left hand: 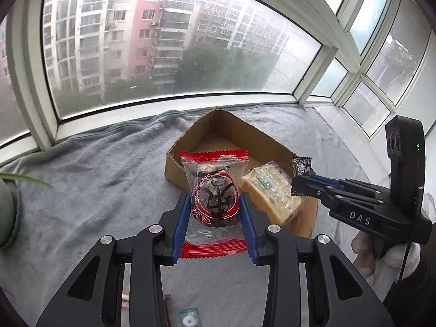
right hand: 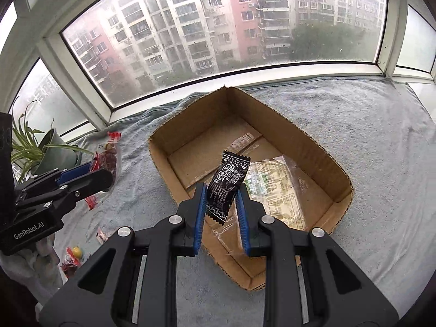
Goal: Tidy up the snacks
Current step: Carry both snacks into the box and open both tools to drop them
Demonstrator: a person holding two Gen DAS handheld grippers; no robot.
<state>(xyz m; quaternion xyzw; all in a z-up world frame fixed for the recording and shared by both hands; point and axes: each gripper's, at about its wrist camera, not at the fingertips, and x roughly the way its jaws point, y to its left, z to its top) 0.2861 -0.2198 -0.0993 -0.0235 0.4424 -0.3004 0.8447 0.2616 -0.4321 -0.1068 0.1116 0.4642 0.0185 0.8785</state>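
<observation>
two snacks in your grippers, headed for the cardboard box [right hand: 321, 147]

your left gripper [left hand: 215, 204] pinches a red-edged date packet [left hand: 215, 190]; your right gripper [right hand: 221, 192] pinches a black candy [right hand: 227, 184] over the box. one clear-wrapped cake [right hand: 275, 188] lies inside already; small sweets [right hand: 71, 256] remain on the grey blanket [right hand: 368, 125] near left.

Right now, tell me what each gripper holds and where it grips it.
The left gripper pinches a red-ended clear snack packet by its sides, around the middle. The right gripper pinches a small black candy wrapper by its sides, mid-length.
</observation>
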